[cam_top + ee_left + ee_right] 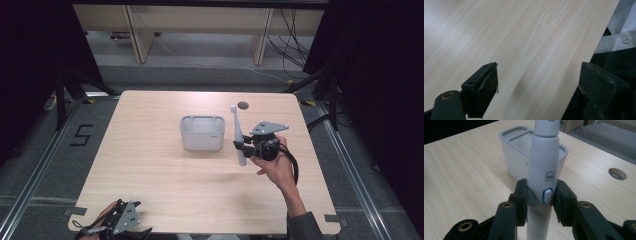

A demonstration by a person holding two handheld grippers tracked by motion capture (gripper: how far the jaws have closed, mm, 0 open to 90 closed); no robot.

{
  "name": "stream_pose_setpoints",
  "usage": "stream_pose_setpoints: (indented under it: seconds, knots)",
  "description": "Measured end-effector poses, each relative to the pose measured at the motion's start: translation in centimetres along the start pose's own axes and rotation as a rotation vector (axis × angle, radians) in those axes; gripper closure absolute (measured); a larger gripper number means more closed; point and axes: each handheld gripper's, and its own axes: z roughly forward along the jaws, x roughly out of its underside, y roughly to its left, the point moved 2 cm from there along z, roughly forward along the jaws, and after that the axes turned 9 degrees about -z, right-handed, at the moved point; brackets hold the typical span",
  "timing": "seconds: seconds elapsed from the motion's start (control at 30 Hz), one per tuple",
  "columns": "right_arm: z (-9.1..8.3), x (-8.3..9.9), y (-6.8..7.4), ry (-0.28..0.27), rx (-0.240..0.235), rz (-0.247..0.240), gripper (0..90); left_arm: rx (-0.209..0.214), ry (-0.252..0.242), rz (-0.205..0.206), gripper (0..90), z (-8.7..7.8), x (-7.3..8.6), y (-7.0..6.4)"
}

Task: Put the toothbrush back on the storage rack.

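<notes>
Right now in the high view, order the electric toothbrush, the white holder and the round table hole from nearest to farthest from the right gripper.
1. Electric toothbrush: clamped in the right gripper.
2. White holder: just to its left.
3. Round table hole: beyond, toward the far edge.

We see a light wood table w/ a round cable hole near its far edge, standing on grey carpet floor. A "5" marking sits on the floor at left. Metal rails run along both sides. Black curtains hang left & right. Beyond, pale wooden furniture legs and loose cables.
</notes>
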Motion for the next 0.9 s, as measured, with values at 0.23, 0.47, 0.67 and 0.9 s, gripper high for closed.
stream_pose_setpoints:
  seconds: [0.23, 0.47, 0.67, 0.9]
  knots:
    - [1.0, -0.2, -0.7, -0.013, 0.004, 0.014, 66.5, -0.001, -0.003, 0.005, 15.5, 0.0, 0.0, 0.0]
    - [1.2, -0.9, -1.2, -0.056, 0.025, 0.027, 66.4, -0.003, 0.0, -0.007, 15.5, 0.0, 0.0, 0.0]
    - [1.3, -1.5, -1.1, -0.072, 0.015, 0.05, 66.5, -0.004, 0.002, -0.005, 15.6, 0.0, 0.0, 0.0]
    - [1.6, -2.3, -1.6, -0.097, 0.029, 0.031, 66.5, -0.009, 0.001, 0.005, 15.6, 0.0, 0.0, 0.1]
